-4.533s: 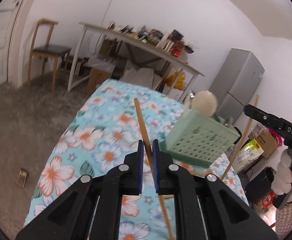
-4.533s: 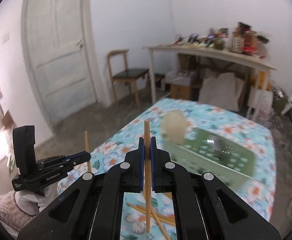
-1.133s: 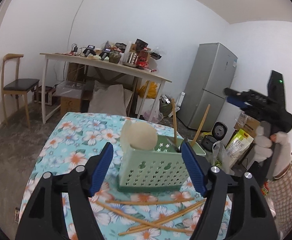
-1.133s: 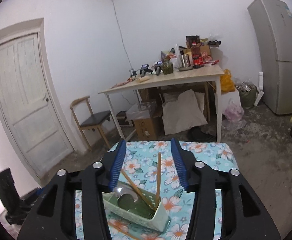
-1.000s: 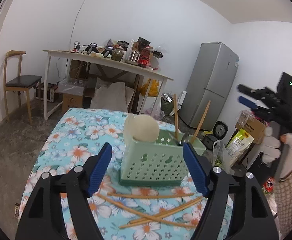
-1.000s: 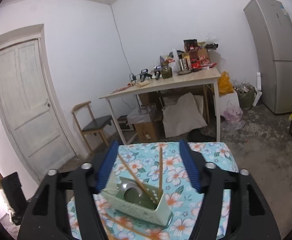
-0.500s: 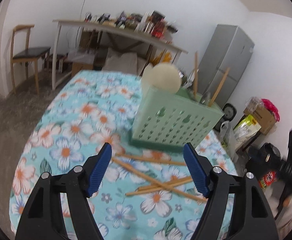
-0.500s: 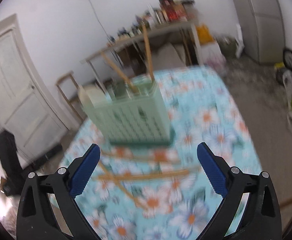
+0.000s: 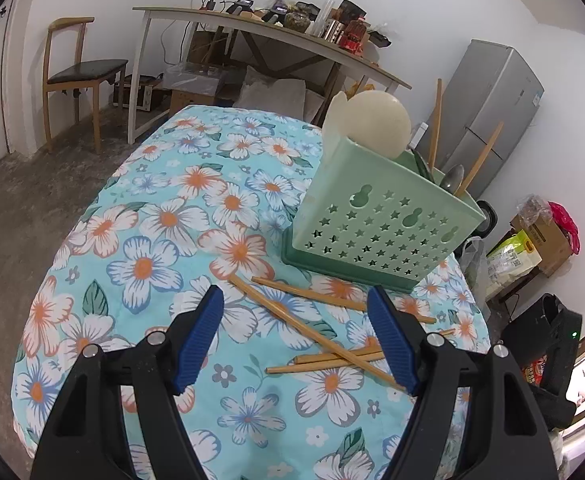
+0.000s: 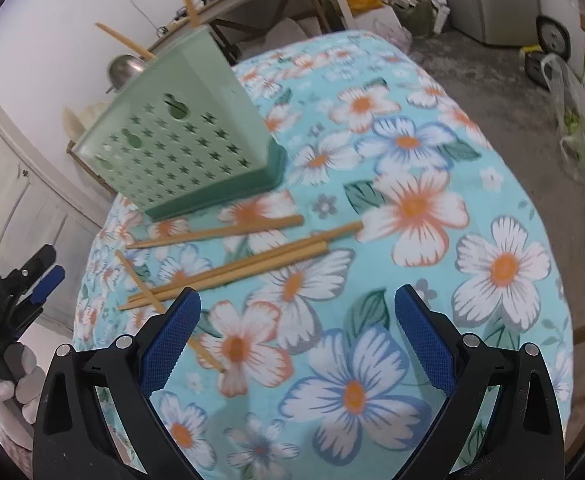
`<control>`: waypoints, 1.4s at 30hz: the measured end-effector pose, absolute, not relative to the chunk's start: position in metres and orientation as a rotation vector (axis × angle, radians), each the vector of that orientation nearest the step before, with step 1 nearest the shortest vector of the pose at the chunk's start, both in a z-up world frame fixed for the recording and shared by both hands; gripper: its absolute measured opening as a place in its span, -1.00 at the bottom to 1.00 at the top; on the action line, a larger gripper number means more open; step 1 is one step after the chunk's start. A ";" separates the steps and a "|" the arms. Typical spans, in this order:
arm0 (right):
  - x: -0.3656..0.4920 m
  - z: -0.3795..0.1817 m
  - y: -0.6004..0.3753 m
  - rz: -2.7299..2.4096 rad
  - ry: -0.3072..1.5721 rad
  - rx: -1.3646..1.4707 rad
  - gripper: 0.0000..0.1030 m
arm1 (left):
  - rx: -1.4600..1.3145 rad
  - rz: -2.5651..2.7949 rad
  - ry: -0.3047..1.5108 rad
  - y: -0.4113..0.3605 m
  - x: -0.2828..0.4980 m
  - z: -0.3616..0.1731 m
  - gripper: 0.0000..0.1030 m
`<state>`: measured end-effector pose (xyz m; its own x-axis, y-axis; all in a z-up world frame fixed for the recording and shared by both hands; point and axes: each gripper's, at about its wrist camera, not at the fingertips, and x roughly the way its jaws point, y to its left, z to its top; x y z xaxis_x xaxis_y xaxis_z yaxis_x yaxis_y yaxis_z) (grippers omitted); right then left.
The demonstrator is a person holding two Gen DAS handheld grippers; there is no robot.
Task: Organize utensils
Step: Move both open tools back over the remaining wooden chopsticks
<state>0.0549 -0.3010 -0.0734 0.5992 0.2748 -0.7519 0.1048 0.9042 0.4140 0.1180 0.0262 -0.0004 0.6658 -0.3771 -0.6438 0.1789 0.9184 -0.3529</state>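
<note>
Hovering left gripper (image 9: 296, 312): jaws wide, empty.
Right gripper (image 10: 294, 312): just widened, empty.
Chopsticks (image 9: 312, 330): loose on floral tablecloth (image 9: 164, 216) before green utensil basket (image 9: 376, 232).

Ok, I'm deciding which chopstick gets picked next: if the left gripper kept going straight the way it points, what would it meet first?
Probably the long chopstick lying diagonally between the open left gripper's fingers, on the floral tablecloth; depth is uncertain.

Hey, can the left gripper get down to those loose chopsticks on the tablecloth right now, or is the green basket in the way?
Probably yes. The left gripper is open and empty, the loose chopsticks lie bare between its fingers, and the green basket stands behind them.
</note>
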 end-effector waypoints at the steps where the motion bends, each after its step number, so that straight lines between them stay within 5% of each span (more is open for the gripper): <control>1: 0.055 -0.078 -0.303 0.103 0.937 0.458 0.82 | -0.269 -0.316 0.784 0.026 0.119 0.000 0.40; 42: 0.053 -0.087 -0.306 0.132 0.919 0.481 0.85 | -0.297 -0.276 0.833 0.028 0.129 -0.015 0.40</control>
<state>0.0533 -0.3064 -0.0866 0.6070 0.3105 -0.7315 0.0925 0.8867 0.4531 0.1290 0.0279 -0.0147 0.6414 -0.3538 -0.6808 0.1233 0.9233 -0.3636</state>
